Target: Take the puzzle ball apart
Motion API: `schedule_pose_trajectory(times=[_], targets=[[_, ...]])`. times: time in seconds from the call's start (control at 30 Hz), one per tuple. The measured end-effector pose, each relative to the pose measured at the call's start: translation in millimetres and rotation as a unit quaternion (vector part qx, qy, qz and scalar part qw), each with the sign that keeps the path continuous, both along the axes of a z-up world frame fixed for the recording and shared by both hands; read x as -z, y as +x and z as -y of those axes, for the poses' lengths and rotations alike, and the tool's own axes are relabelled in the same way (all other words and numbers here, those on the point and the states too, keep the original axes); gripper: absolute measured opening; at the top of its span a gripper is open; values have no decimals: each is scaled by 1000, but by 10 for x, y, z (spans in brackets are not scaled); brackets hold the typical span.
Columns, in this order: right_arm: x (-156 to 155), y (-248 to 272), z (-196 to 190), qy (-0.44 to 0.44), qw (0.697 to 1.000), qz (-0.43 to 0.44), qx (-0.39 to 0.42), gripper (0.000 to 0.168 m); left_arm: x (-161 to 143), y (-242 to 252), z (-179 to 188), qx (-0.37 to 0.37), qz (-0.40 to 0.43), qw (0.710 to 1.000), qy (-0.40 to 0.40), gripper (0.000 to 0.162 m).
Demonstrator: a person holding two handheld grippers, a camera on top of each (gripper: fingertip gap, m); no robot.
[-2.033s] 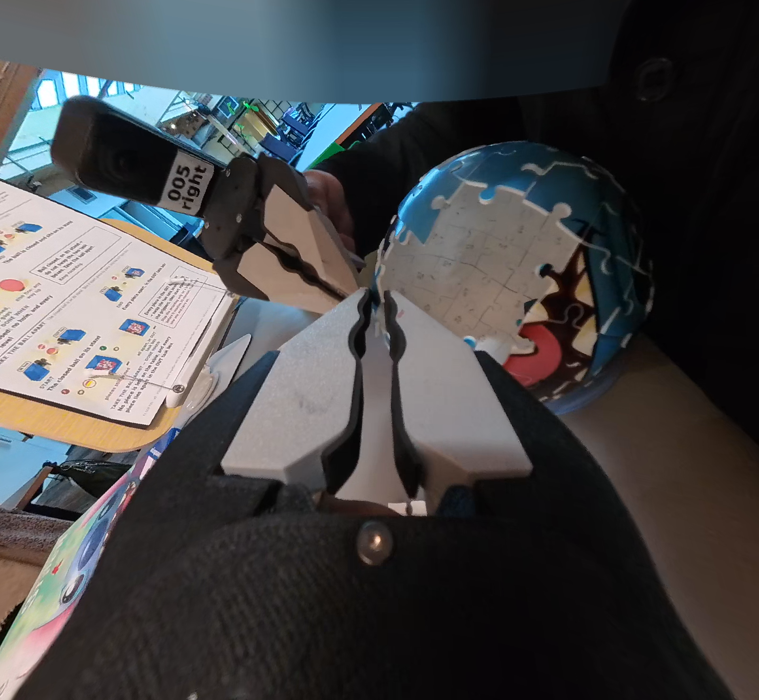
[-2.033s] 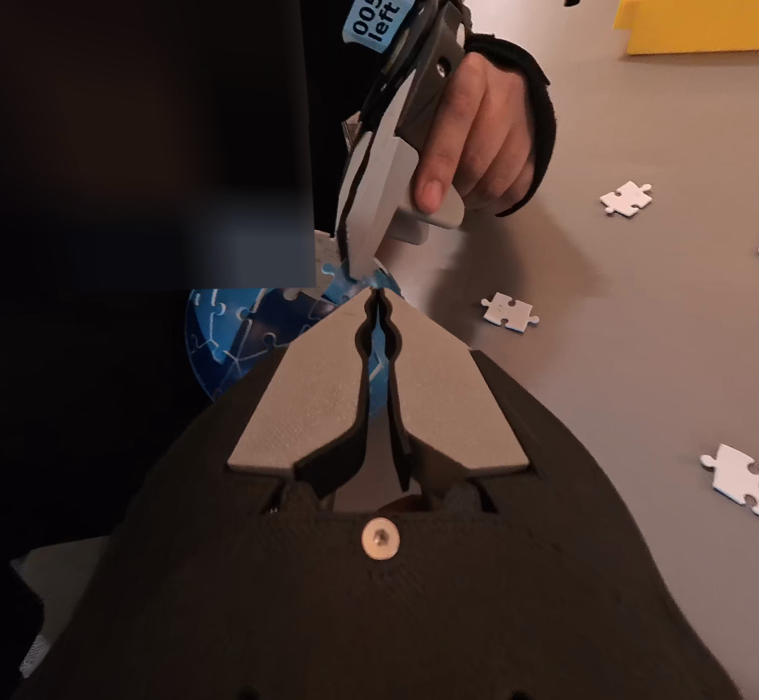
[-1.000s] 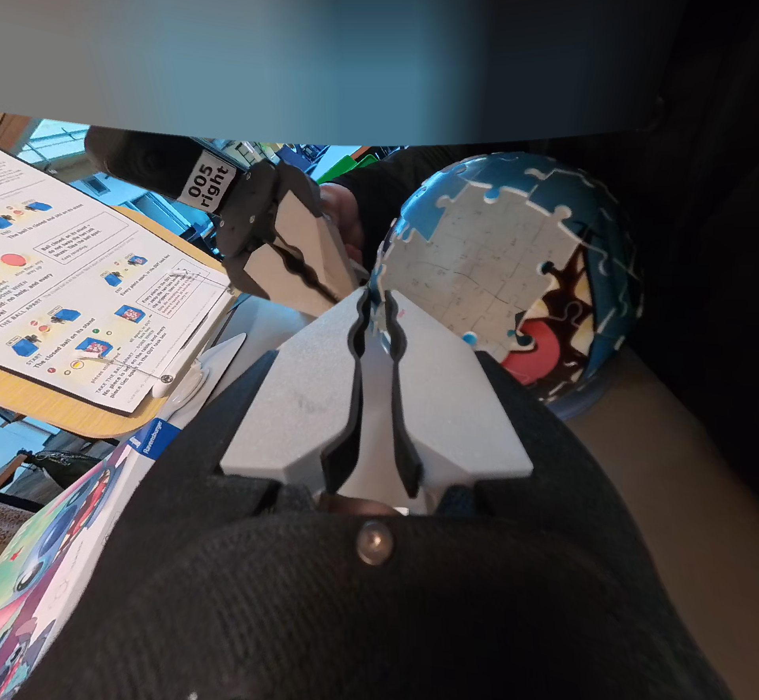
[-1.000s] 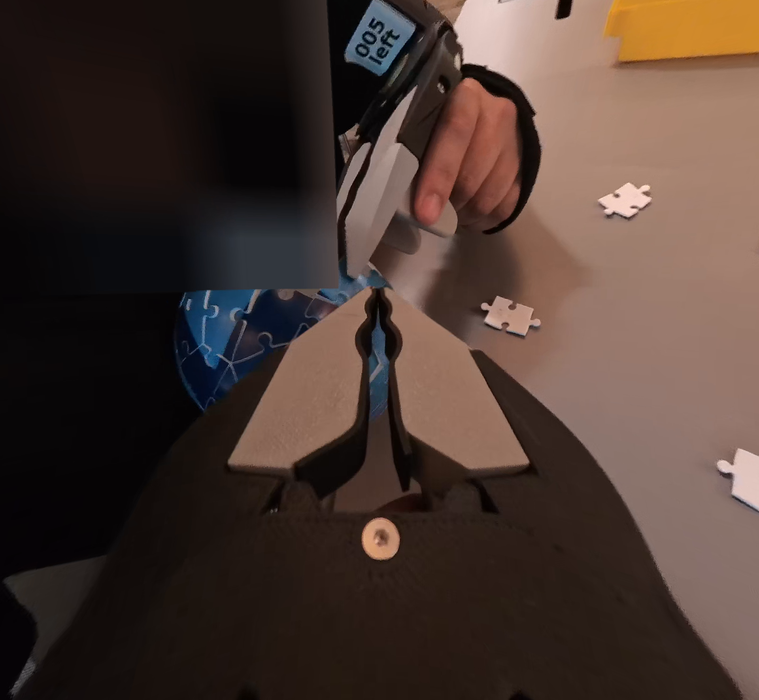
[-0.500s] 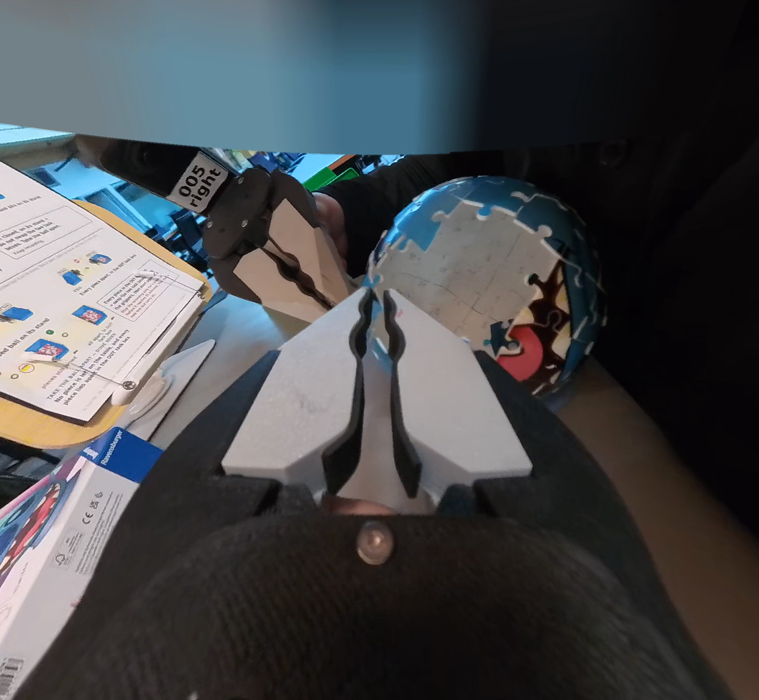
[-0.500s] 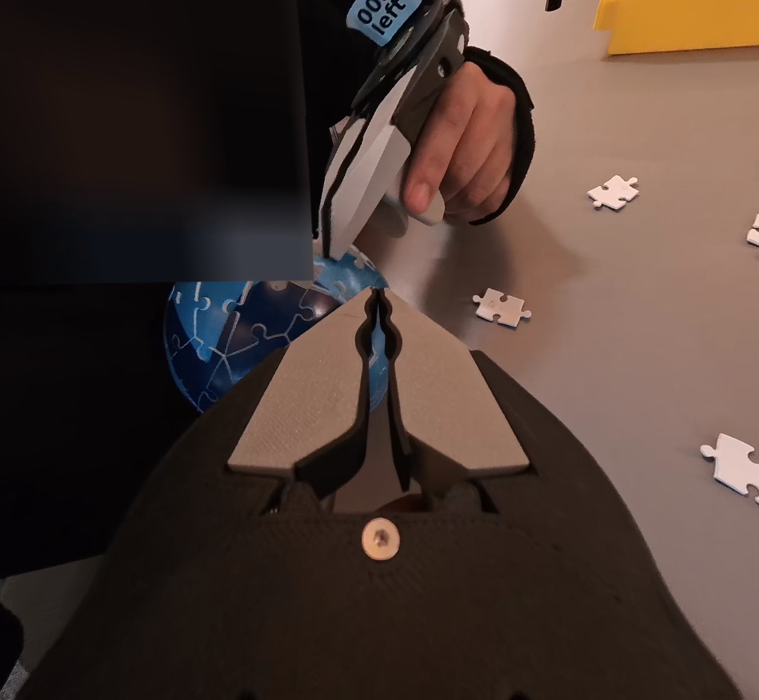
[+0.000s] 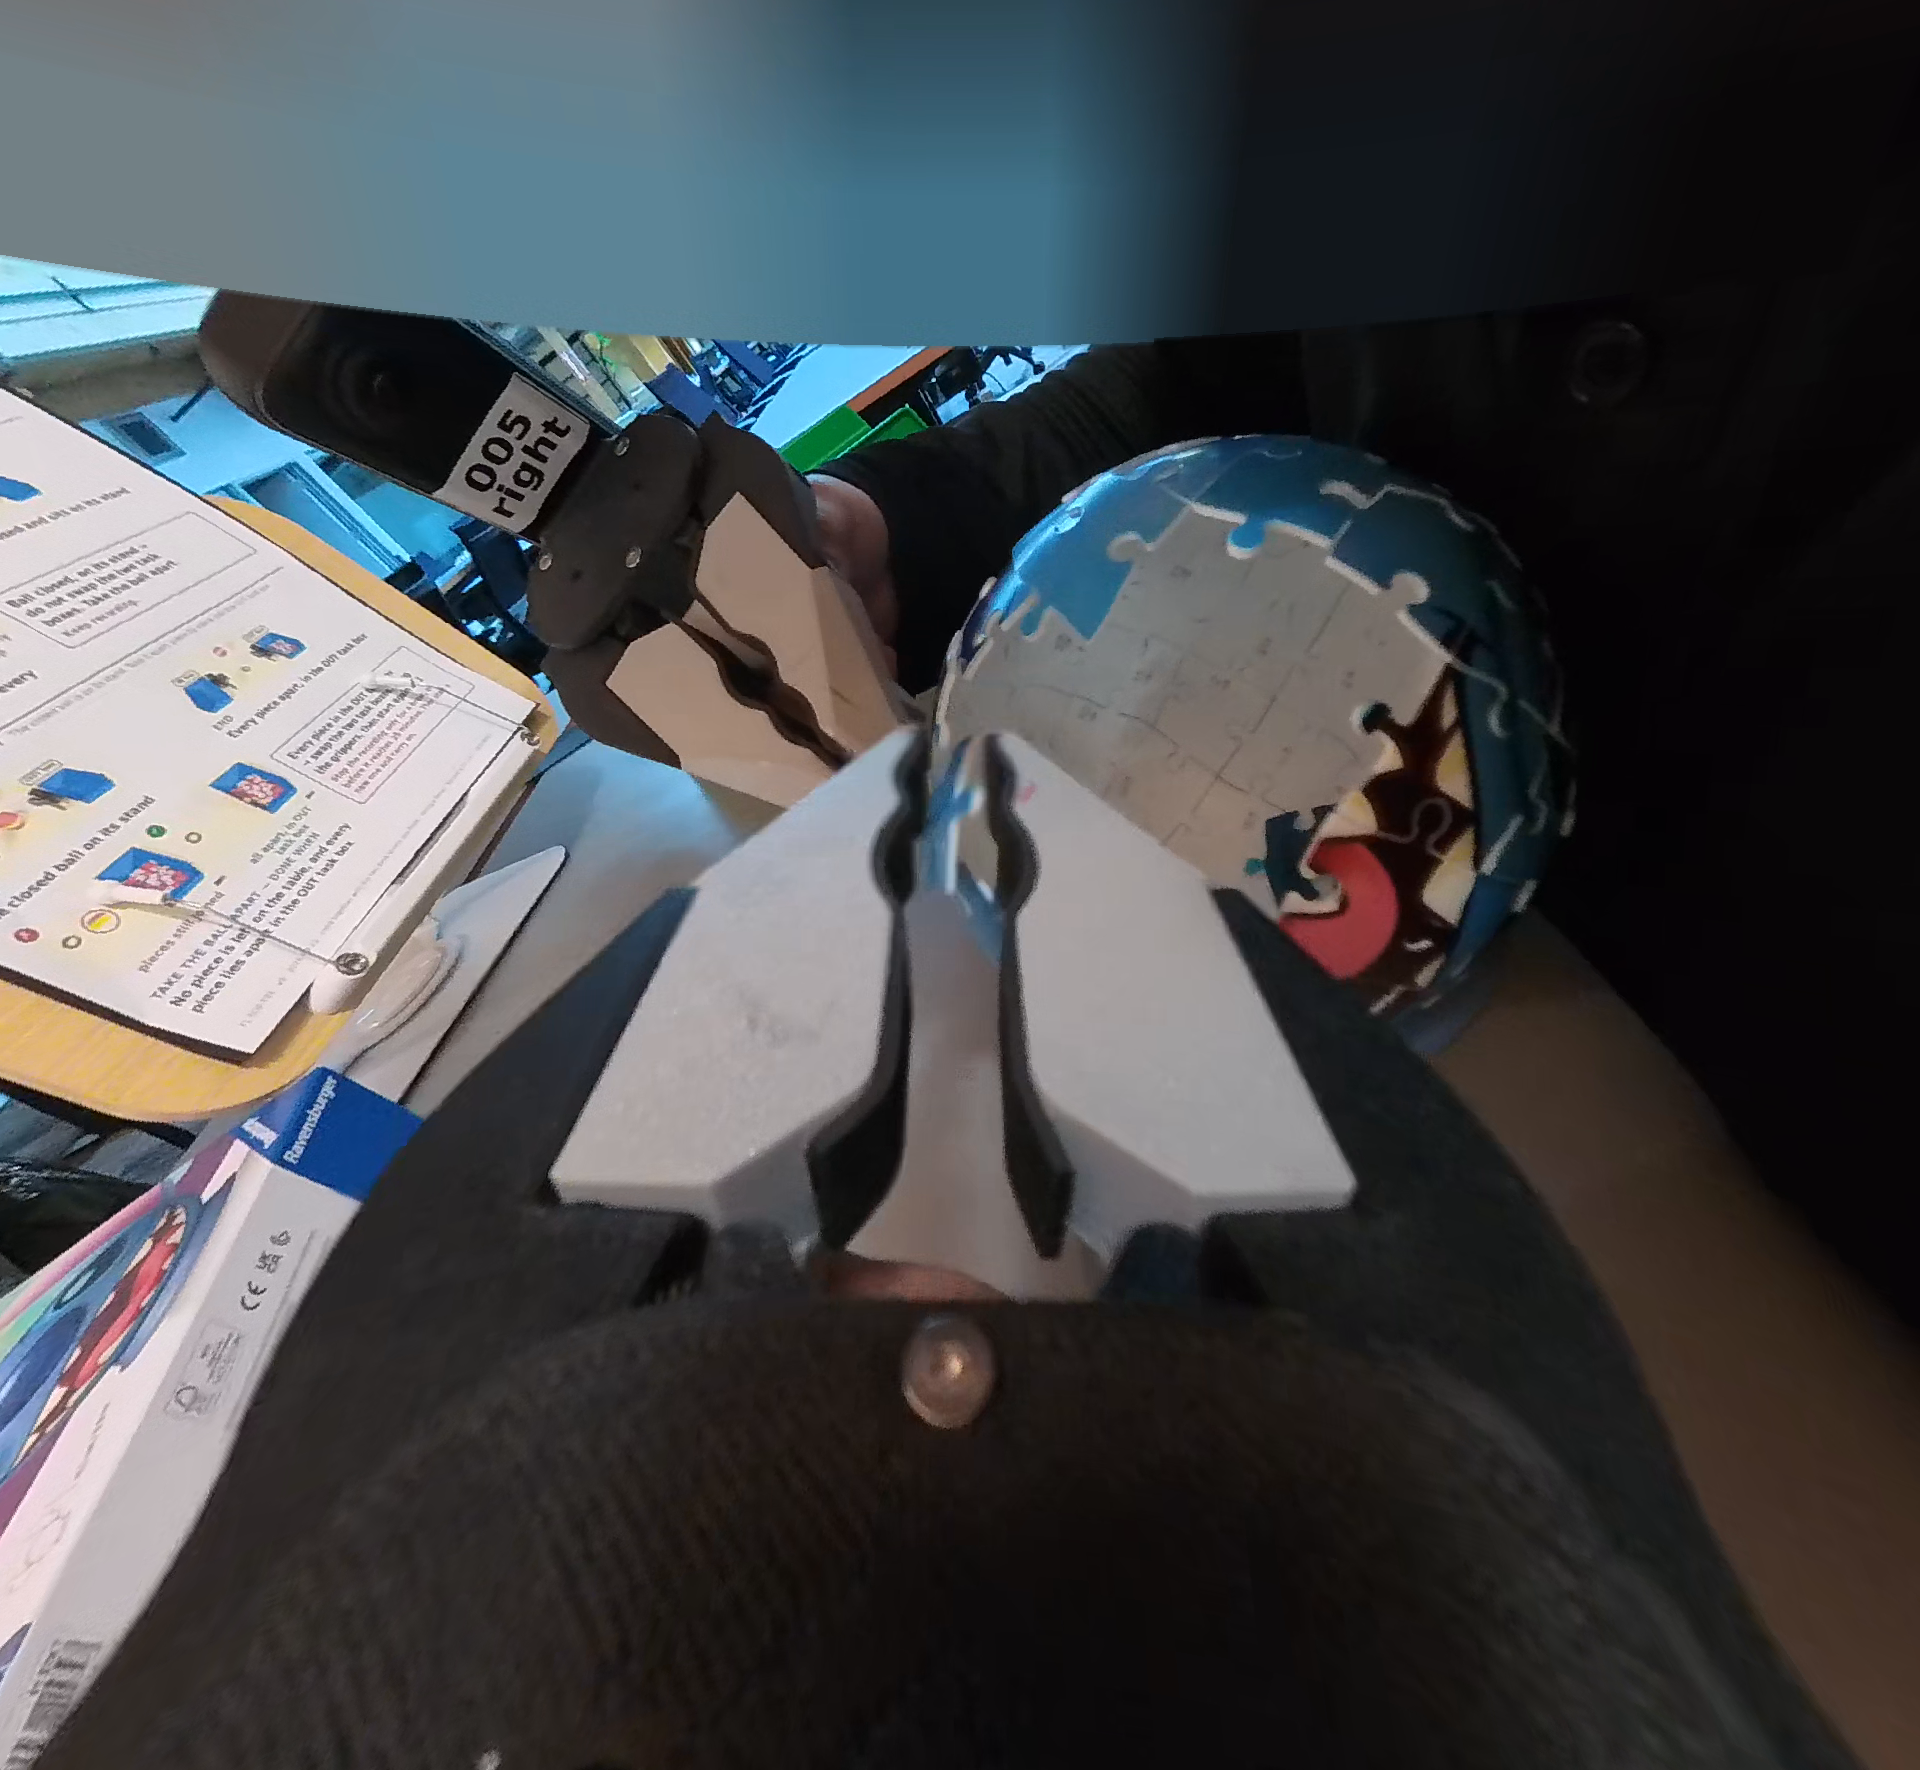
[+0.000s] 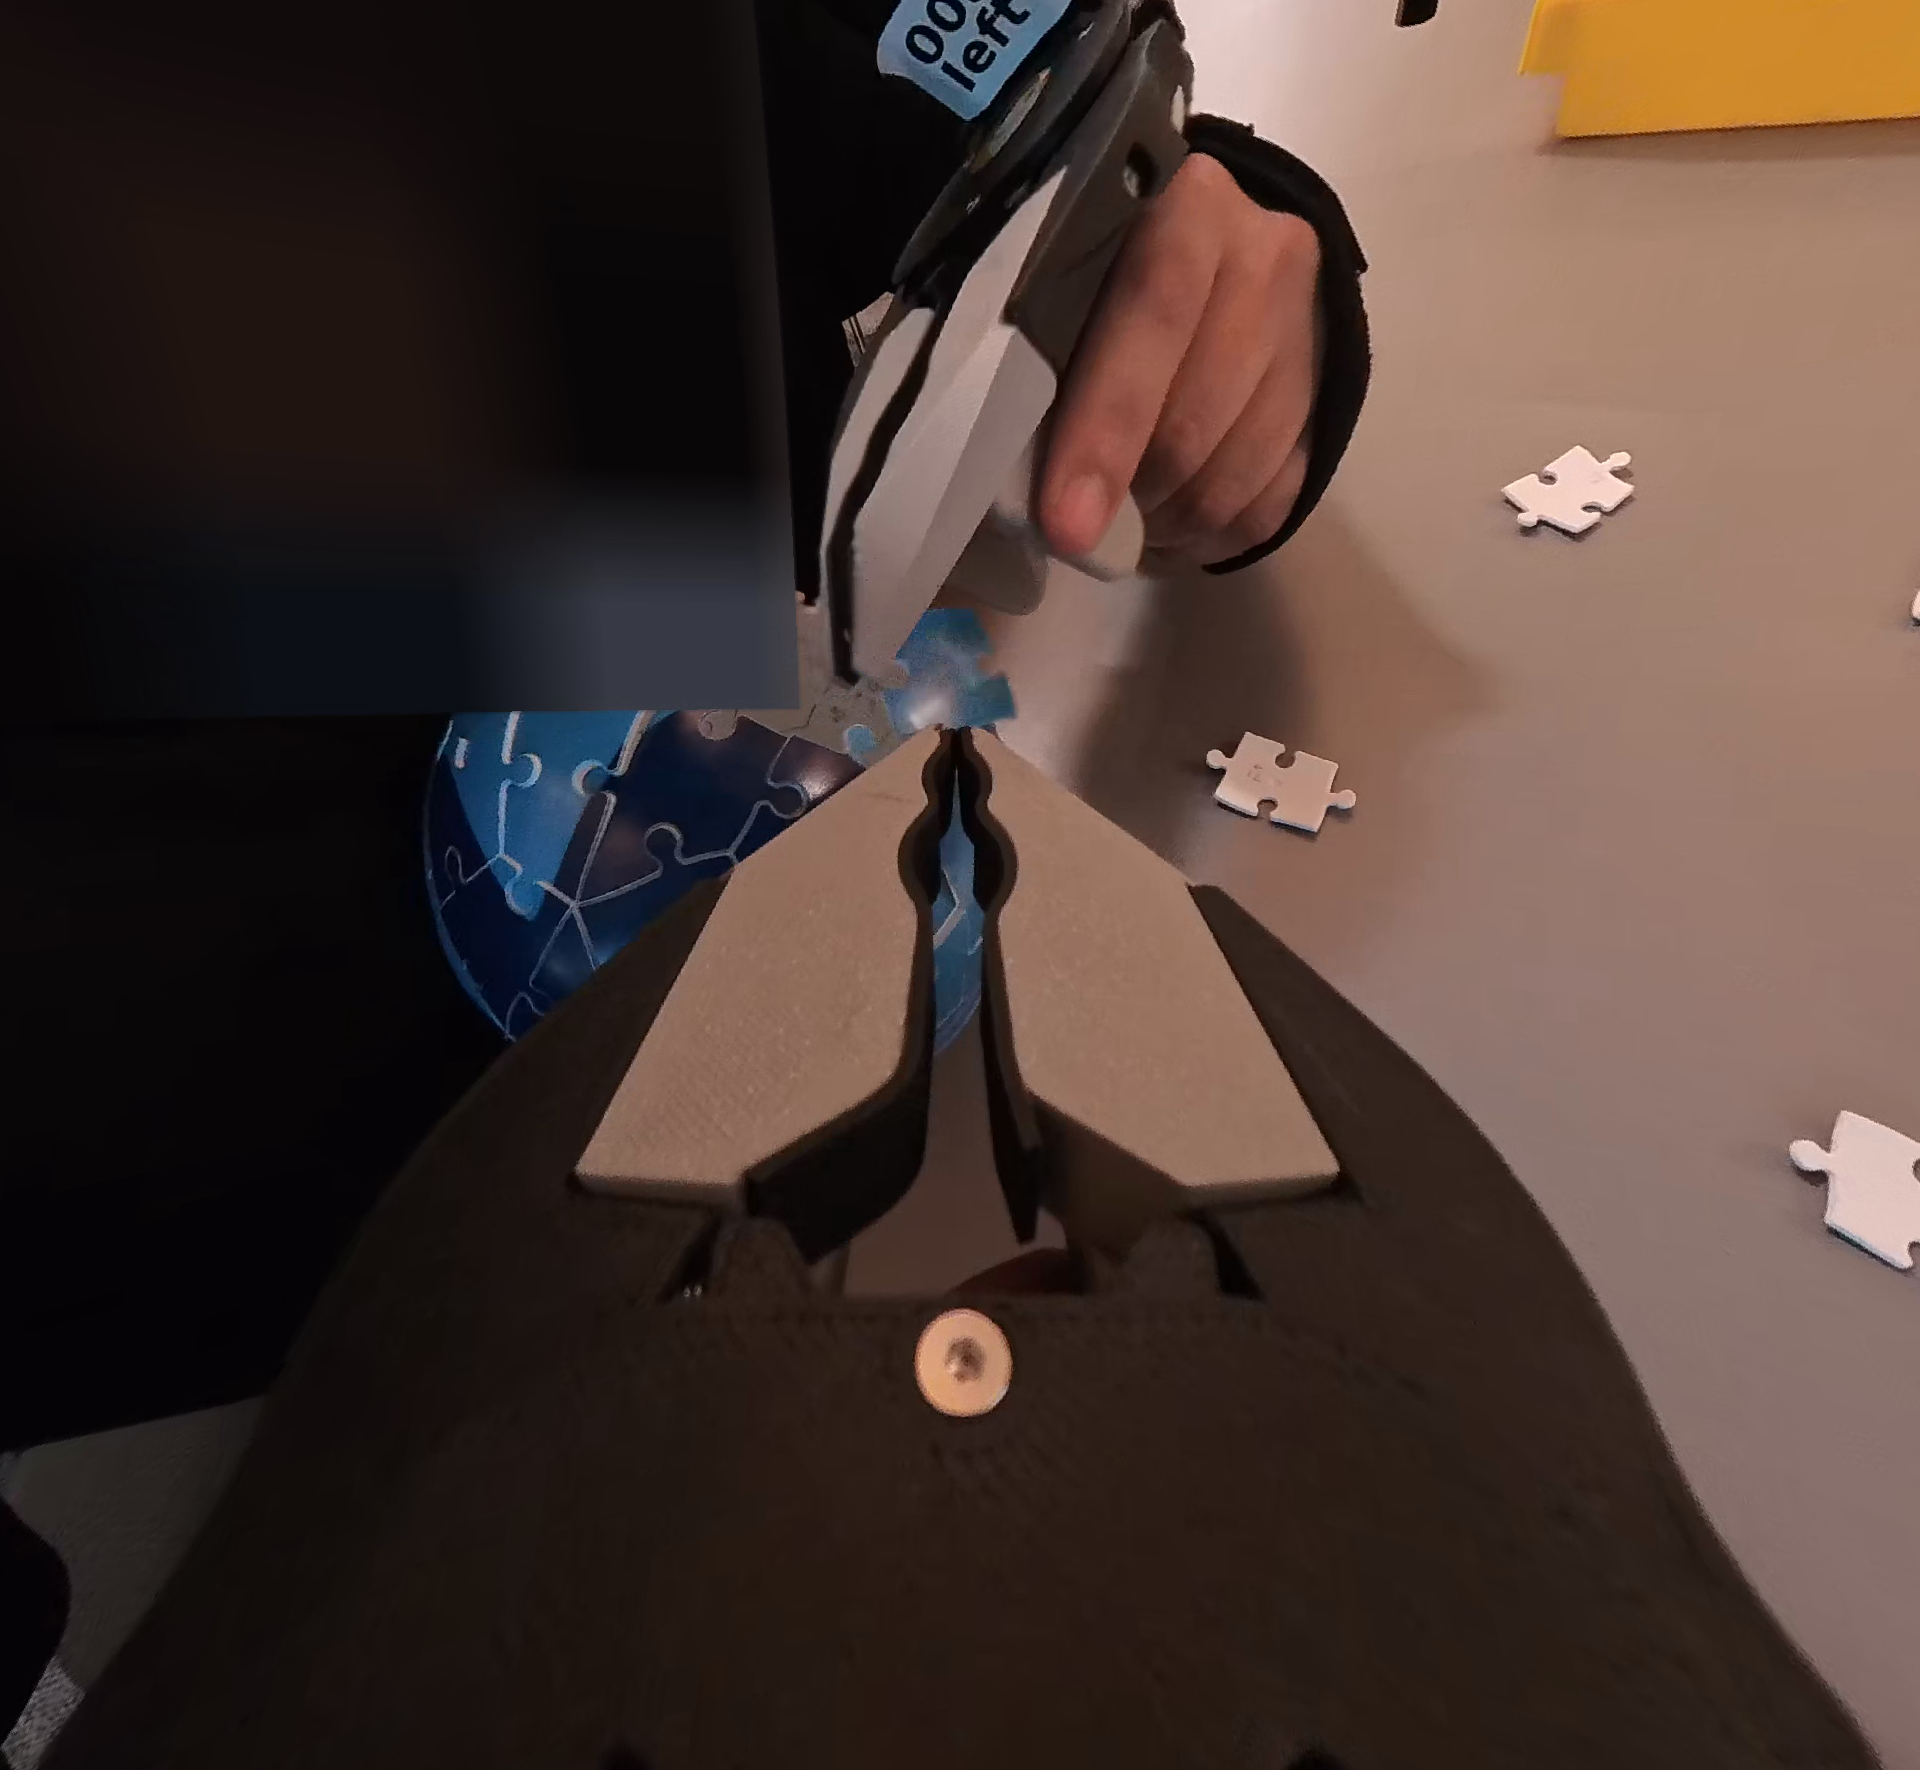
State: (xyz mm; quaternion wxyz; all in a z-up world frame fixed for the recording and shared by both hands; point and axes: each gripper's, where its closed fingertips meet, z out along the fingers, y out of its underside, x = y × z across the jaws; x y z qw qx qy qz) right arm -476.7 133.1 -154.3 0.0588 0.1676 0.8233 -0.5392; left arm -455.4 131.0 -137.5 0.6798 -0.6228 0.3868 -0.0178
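One puzzle ball (image 7: 1257, 733) | four loose pieces (image 8: 1280, 778) | left gripper (image 7: 954, 756) pinching ball's edge | right gripper (image 8: 952, 735) clamped on a blue piece (image 8: 951, 676)

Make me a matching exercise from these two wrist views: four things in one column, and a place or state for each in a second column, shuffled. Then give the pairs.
Things
1. puzzle ball
2. blue piece
3. loose white pieces
4. puzzle box

Places or states
A. scattered, pale side up, on the grey table
B. lying low on the left of the left wrist view, beside the clipboard
C. between the tips of the left gripper and right gripper
D. partly opened, pale inside showing

Pairs: 1-D, 2-C, 3-A, 4-B
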Motion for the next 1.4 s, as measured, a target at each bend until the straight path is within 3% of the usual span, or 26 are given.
schedule_pose_trajectory(times=[0.47, 0.5, 0.73, 0.97, 1.2, 1.4], targets=[[-81, -89, -58, -19, 1000, -8, 20, 0, -51, -76, -83, -32, -1, 999, -3, 0], [-100, -106, -73, -21, 999, -13, 25, 7, -76, -95, -92, -37, 5, 999, -3, 0], [-194, -82, -46, -12, 997, -62, 32, 16, -255, -224, -153, -74, 81, 994, -19, 0], [-130, -106, 8, 23, 994, -100, 41, 0, -270, -232, -172, -85, 108, 990, -28, 1], [-178, -105, -43, 11, 992, -122, 44, 0, -284, -255, -155, -97, 105, 989, -42, 10], [-158, -87, -11, 14, 990, -133, 42, 0, -221, -220, -149, -97, 100, 988, -71, 3]])
